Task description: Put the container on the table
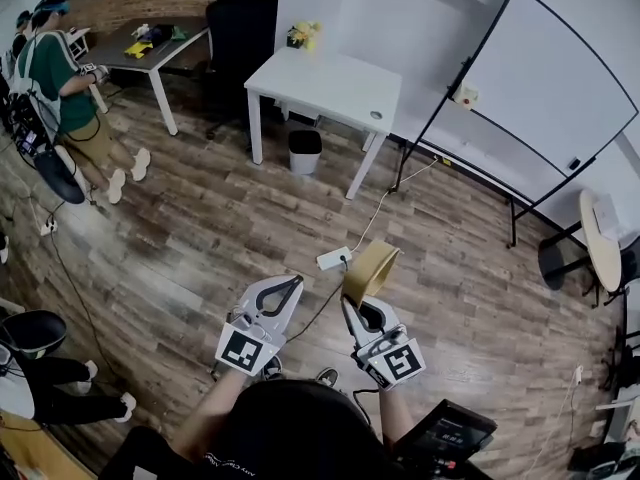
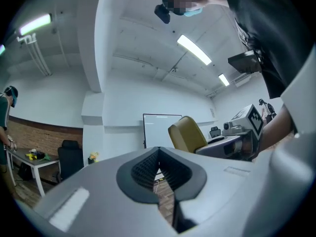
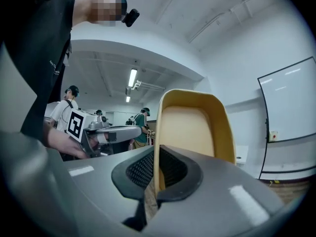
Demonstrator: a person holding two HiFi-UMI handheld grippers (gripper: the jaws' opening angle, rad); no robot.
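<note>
Visibly, right hand-held gripper (image 3: 156,181), bearing a square-marker cube (image 1: 398,360), clamps yellow container (image 3: 190,127).

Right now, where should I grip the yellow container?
Take the container by its thin wall at the rim, over the open mouth: one jaw inside, one outside, as the right gripper has it. The body looks too wide.

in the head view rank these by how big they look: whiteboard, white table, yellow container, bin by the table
1. whiteboard
2. white table
3. yellow container, which looks a bit bigger than the bin but is much nearer the camera, so this placing is unsure
4. bin
</note>
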